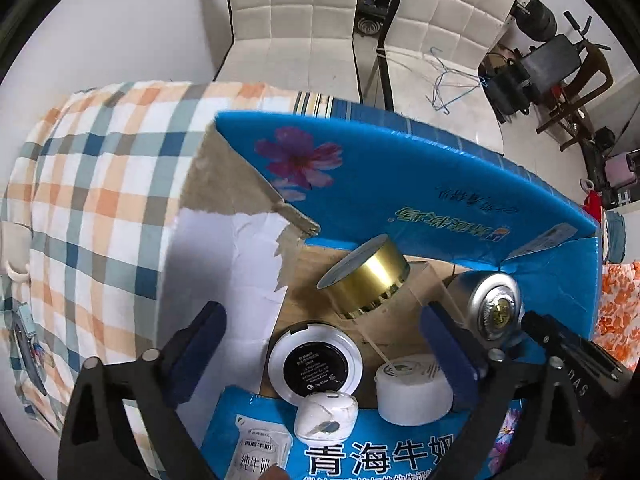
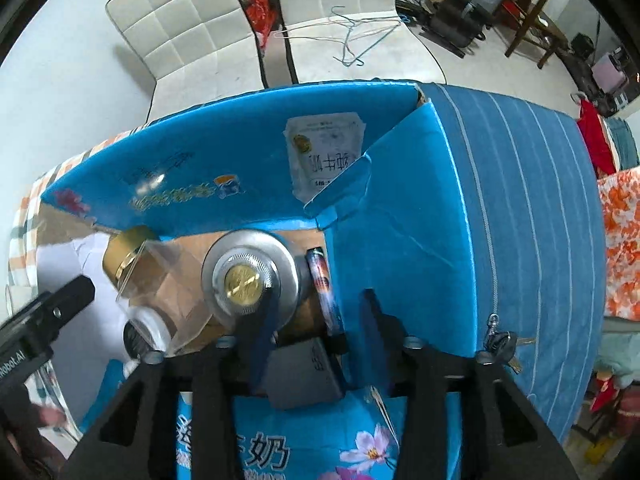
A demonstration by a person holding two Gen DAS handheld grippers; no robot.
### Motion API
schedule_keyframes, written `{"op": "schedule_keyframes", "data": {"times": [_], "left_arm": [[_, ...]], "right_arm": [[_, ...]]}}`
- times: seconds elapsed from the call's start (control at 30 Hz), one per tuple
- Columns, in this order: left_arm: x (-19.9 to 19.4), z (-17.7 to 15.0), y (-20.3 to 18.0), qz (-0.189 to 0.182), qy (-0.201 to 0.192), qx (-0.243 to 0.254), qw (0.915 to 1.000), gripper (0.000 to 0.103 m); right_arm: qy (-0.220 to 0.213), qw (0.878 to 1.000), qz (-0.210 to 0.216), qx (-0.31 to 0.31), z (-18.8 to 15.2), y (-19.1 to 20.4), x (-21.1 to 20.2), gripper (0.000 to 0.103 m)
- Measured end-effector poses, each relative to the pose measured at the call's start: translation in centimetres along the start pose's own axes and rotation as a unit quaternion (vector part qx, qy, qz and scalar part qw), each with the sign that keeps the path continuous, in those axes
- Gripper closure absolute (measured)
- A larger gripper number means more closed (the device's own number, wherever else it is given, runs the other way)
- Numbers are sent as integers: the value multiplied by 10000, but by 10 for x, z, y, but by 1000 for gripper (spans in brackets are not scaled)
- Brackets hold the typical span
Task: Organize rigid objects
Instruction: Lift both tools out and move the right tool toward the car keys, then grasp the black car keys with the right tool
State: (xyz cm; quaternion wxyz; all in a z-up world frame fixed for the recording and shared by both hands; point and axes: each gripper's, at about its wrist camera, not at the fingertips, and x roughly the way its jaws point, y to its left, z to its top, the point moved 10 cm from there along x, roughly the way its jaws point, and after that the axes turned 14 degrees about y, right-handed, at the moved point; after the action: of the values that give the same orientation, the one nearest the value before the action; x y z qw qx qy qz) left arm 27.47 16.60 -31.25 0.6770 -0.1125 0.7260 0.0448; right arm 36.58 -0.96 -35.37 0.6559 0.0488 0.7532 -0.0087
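On the checked cloth [image 1: 92, 200], a blue box [image 1: 400, 184] holds a gold jar [image 1: 370, 276]; both grippers' fingers [image 1: 448, 356] [image 2: 260, 332] spread apart, empty.

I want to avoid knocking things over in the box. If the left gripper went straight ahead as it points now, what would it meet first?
Probably the white compact, lying between the open left gripper fingers; the gold-lidded jar sits beyond. Depth is uncertain.
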Motion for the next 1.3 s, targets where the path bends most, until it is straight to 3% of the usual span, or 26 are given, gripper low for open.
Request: {"op": "schedule_keyframes", "data": {"times": [0.03,0.07,0.43,0.83,0.93,1.03,1.2,1.3], "left_arm": [[-3,-1,-1,25,-31,24,10000,3],[-7,-3,-2,74,-61,64,9999,3],[-53,-42,-15,430,-554,489,9963,3],[-111,-87,-12,285,-1029,426,9934,3],[-119,-94,-17,250,-1089,461,9927,3],[-115,-97,-28,281,-1085,503,9924,3],[-80,-102,-60,169,-872,576,9944,3],[-49,-101,-83,66,-638,646,9959,3]], "right_arm": [[-53,10000,14,-49,-4,2,-4,25],[-102,9999,15,-89,-8,4,-7,19],[-621,9975,-86,-336,-56,9,-63,19],[-1113,9926,315,-374,-98,7,-131,19],[-1198,9920,406,-33,-102,-20,-136,19],[-1222,9902,241,636,-101,-75,-124,19],[-717,9852,10,1556,-97,-168,-60,19],[-314,9876,0,1540,-90,-197,-15,19]]}}
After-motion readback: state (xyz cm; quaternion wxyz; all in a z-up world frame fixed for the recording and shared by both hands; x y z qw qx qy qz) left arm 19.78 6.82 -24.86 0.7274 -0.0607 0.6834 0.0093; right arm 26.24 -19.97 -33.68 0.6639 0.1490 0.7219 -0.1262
